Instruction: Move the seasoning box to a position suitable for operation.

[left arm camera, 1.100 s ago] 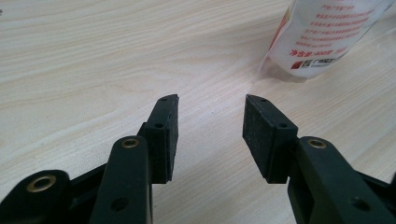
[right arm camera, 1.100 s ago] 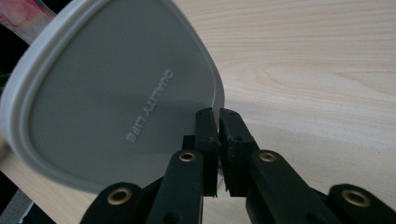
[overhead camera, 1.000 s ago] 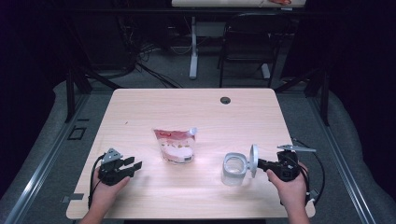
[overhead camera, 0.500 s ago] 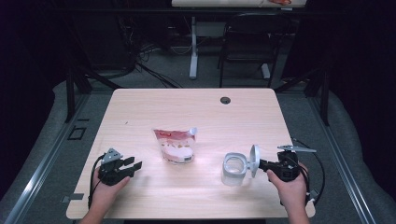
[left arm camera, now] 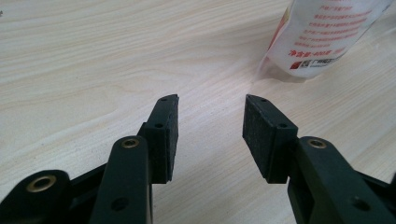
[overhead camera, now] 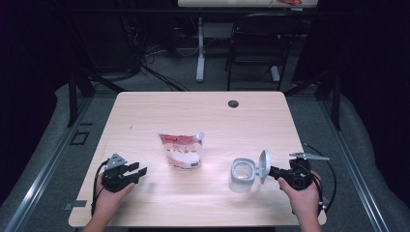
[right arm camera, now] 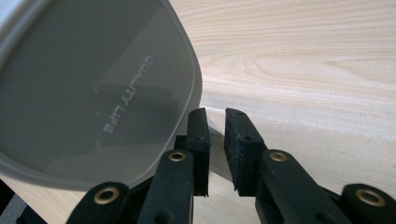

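A red-and-white pouch (overhead camera: 181, 151) stands in the middle of the wooden table (overhead camera: 208, 118); its lower corner (left arm camera: 327, 32) shows up right of my left gripper's jaws. A clear, lidless container (overhead camera: 241, 174) sits to the pouch's right. Its grey translucent lid (overhead camera: 264, 166) stands on edge between the container and my right gripper (overhead camera: 271, 171). In the right gripper view the lid (right arm camera: 84, 93) lies against the outside of the left jaw. The right gripper (right arm camera: 214, 112) has just been opening its jaws, and the narrow gap holds nothing. My left gripper (overhead camera: 142, 170) rests open (left arm camera: 212, 105) on bare wood.
A dark round grommet (overhead camera: 233, 104) sits near the table's far edge. A black chair (overhead camera: 256, 43) and a white desk leg (overhead camera: 200, 53) stand on the floor beyond the table. A cable (overhead camera: 321, 159) trails from the right gripper near the table's right edge.
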A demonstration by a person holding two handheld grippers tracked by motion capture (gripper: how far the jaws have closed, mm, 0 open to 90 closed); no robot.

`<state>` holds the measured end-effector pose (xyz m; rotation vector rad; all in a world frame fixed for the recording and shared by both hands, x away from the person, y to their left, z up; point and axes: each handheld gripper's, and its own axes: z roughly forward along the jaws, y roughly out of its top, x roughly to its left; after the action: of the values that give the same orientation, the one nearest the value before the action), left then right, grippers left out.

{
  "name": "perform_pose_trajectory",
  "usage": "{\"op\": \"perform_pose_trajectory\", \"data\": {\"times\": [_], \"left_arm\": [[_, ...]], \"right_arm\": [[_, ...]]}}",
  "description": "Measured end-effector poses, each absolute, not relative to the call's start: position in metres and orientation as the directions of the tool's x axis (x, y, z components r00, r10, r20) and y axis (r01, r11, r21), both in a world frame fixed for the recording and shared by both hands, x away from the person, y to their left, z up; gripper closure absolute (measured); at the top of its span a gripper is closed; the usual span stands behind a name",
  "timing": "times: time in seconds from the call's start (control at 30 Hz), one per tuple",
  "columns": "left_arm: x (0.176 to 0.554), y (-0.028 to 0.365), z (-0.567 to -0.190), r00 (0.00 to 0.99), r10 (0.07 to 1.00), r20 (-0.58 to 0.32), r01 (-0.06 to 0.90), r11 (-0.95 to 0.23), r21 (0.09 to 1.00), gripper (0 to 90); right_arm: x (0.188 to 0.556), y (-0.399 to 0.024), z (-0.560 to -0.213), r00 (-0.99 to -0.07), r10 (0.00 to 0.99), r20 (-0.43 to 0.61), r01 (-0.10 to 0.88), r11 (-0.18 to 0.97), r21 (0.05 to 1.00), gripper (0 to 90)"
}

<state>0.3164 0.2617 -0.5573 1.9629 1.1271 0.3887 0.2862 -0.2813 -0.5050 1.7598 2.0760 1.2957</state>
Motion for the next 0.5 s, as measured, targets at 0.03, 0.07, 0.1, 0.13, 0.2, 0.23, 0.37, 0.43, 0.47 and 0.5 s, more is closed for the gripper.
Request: {"op": "perform_pose_trajectory", "data": {"times": [0.03, 0.07, 0.1, 0.13, 0.2, 0.23, 0.37, 0.43, 0.47, 0.5], "left_arm": [[0.3163, 0.2615, -0.5574, 0.55, 0.825, -0.128, 0.572, -0.26, 0.778, 55.8], [0.3164, 0.2616, -0.5574, 0.551, 0.825, -0.128, 0.572, -0.261, 0.778, 55.8], [0.3164, 0.2616, -0.5574, 0.551, 0.825, -0.128, 0.571, -0.261, 0.778, 55.8], [0.3163, 0.2614, -0.5573, 0.548, 0.826, -0.13, 0.572, -0.258, 0.779, 55.8], [0.3162, 0.2615, -0.5572, 0.547, 0.827, -0.129, 0.573, -0.258, 0.778, 55.8], [0.3161, 0.2614, -0.5572, 0.546, 0.827, -0.13, 0.573, -0.256, 0.778, 55.8], [0.3161, 0.2614, -0.5572, 0.55, 0.825, -0.131, 0.572, -0.258, 0.778, 55.8], [0.3159, 0.2612, -0.5571, 0.548, 0.826, -0.13, 0.573, -0.258, 0.778, 55.8], [0.3158, 0.2612, -0.5572, 0.548, 0.826, -0.131, 0.572, -0.256, 0.779, 55.8], [0.3159, 0.2614, -0.5571, 0.551, 0.825, -0.128, 0.57, -0.259, 0.78, 55.8]], "right_arm": [[0.2857, -0.2816, -0.5055, -0.312, 0.858, 0.408, 0.747, -0.043, 0.663, 78.3], [0.2854, -0.2817, -0.5063, -0.306, 0.865, 0.398, 0.744, -0.044, 0.667, 77.2], [0.2854, -0.2821, -0.5069, -0.309, 0.867, 0.391, 0.74, -0.039, 0.671, 76.7], [0.285, -0.2824, -0.5072, -0.309, 0.869, 0.386, 0.739, -0.036, 0.672, 76.5], [0.2843, -0.2828, -0.5084, -0.31, 0.875, 0.372, 0.731, -0.031, 0.681, 76.3], [0.284, -0.2833, -0.5087, -0.311, 0.877, 0.367, 0.73, -0.027, 0.683, 76.3], [0.2819, -0.2834, -0.5095, -0.31, 0.883, 0.353, 0.723, -0.022, 0.691, 76.4], [0.2806, -0.2833, -0.5101, -0.312, 0.883, 0.351, 0.721, -0.021, 0.693, 77.1], [0.2797, -0.2831, -0.5103, -0.309, 0.886, 0.345, 0.721, -0.018, 0.692, 77.5], [0.2787, -0.283, -0.511, -0.311, 0.888, 0.34, 0.72, -0.014, 0.694, 77.6]]}}
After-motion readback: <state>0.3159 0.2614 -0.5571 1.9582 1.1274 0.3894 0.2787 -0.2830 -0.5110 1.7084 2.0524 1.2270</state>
